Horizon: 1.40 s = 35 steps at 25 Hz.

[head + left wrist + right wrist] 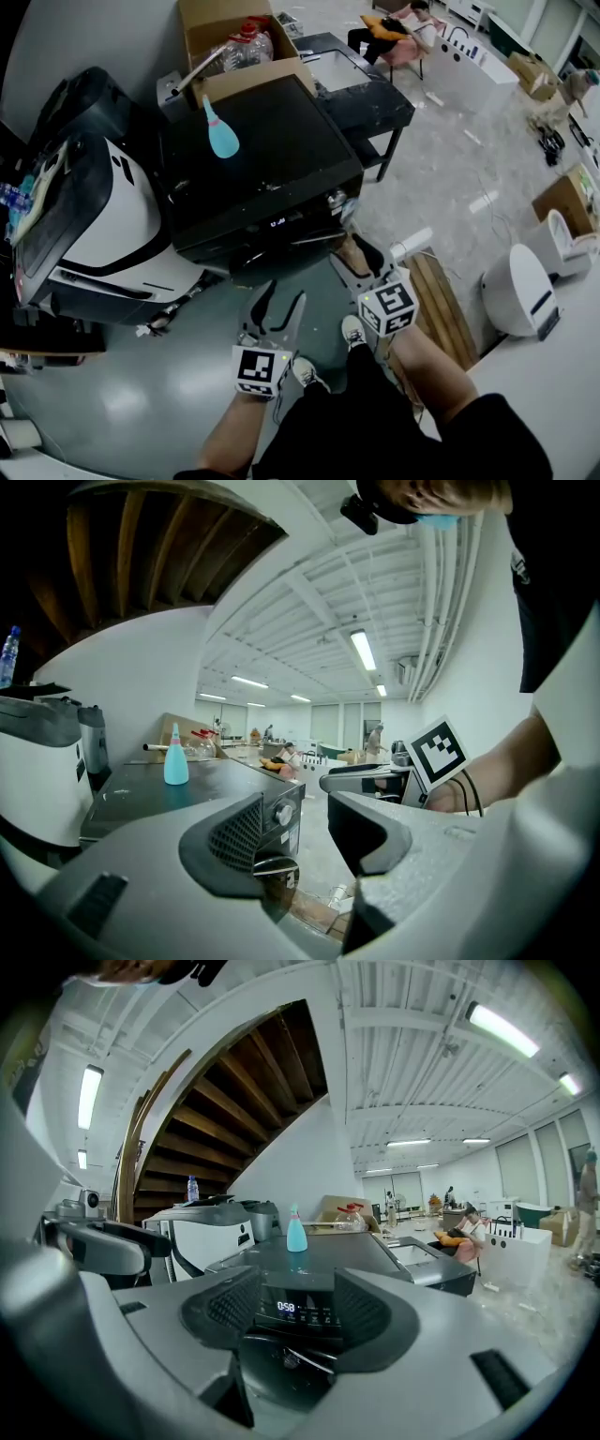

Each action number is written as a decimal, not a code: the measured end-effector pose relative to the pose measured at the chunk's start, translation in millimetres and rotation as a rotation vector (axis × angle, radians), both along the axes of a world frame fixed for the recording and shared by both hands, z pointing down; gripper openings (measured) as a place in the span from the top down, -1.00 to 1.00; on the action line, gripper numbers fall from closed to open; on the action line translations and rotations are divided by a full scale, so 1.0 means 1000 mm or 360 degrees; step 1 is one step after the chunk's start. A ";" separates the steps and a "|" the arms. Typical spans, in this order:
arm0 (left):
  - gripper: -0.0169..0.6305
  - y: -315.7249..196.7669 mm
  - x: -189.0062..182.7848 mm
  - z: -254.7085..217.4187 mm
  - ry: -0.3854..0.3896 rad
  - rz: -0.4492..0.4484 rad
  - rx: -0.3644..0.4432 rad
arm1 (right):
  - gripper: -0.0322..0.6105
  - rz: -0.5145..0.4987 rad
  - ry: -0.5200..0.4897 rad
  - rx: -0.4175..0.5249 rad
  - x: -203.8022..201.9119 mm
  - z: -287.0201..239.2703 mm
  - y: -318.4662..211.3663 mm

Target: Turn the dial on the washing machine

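Note:
A black washing machine (253,159) stands in front of me with a lit display (278,222) on its front panel. Its silver dial (337,199) sits at the panel's right end. In the left gripper view the dial (283,815) shows just beyond the left jaw. My left gripper (284,302) is open and empty, a little short of the machine's front. My right gripper (361,255) is also open and empty, close below the dial's corner. In the right gripper view the right gripper (298,1312) frames the display (287,1308). A blue bottle (222,136) stands on the lid.
A white machine (103,234) stands to the left of the washer. Behind it are a cardboard box (234,37) with bottles and a black table (361,84). A wooden pallet (445,300) and a white round device (516,286) lie on the floor at right.

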<state>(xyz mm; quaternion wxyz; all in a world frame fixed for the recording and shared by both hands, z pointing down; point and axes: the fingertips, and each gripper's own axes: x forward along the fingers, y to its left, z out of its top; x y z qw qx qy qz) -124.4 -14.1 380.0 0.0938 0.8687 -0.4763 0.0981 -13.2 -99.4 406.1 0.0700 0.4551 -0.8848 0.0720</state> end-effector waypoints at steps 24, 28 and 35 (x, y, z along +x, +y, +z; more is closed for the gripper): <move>0.33 -0.108 0.056 0.065 -0.0034 -0.0154 -0.0152 | 0.12 -0.0096 0.0111 -0.0228 0.038 0.122 -0.148; 0.33 -0.120 0.059 0.076 -0.0034 -0.0179 -0.0172 | 0.08 -0.0110 0.0132 -0.0246 0.036 0.140 -0.167; 0.33 -0.133 0.065 0.092 -0.0031 -0.0197 -0.0211 | 0.07 -0.0120 0.0163 -0.0304 0.033 0.170 -0.187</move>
